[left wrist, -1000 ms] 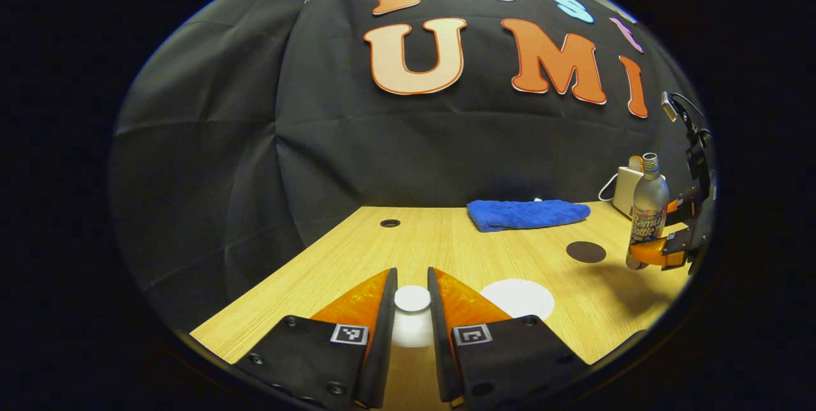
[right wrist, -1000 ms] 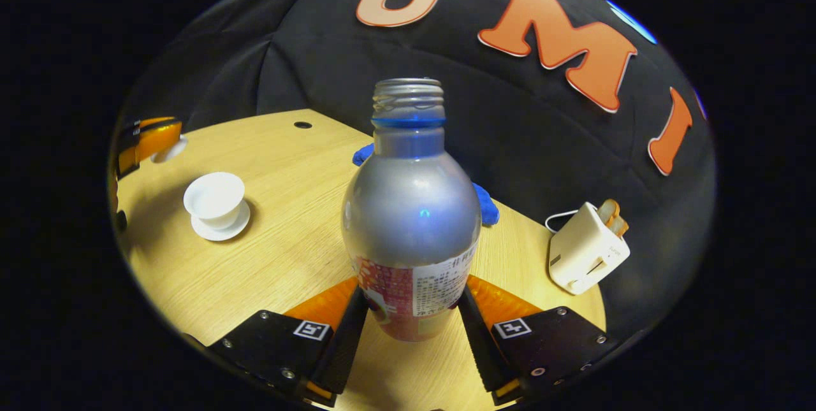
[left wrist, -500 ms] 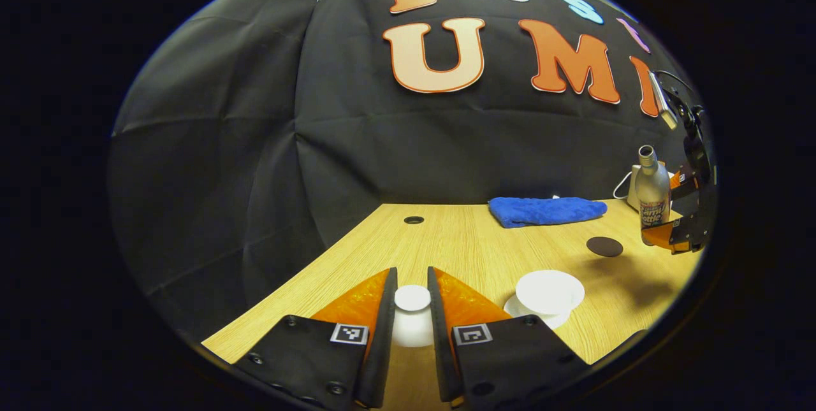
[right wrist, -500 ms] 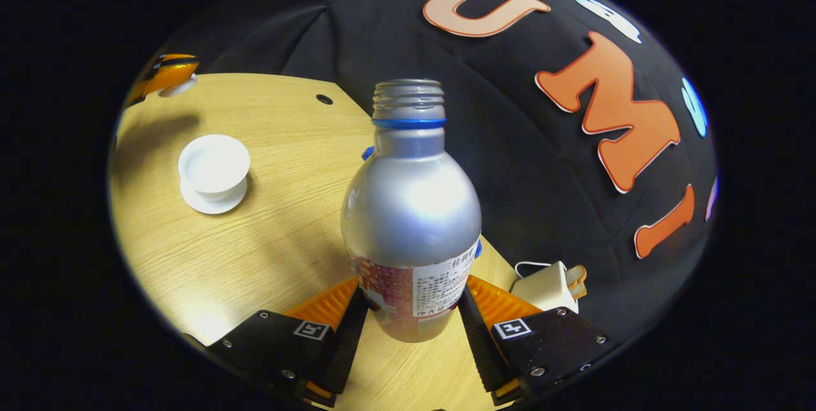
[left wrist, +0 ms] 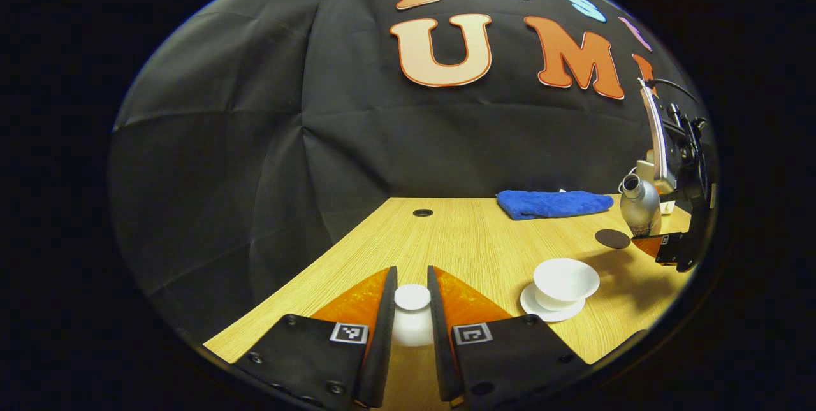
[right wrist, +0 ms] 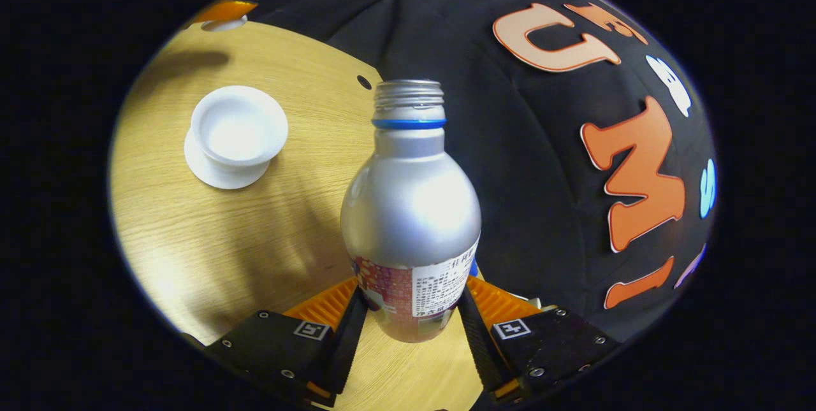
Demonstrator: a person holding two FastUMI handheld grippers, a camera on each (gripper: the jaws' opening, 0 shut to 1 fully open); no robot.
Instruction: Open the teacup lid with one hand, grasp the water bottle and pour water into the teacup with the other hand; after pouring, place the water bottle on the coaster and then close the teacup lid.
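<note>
Open teacup (right wrist: 237,125) on its saucer on the desk (right wrist: 210,239), lid (left wrist: 412,298) pinched in left hand-held gripper (left wrist: 412,309), tilting bottle (right wrist: 411,207) clamped in right hand-held gripper (right wrist: 411,328); pouring step, next needing mouth above cup.

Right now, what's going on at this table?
A person works two grippers at a wooden table. The left gripper is shut on the white teacup lid, held off to the side of the open teacup on its saucer. The right gripper grips the uncapped water bottle, tilted toward the teacup; no water is visibly pouring. The dark coaster sits bare.
</note>
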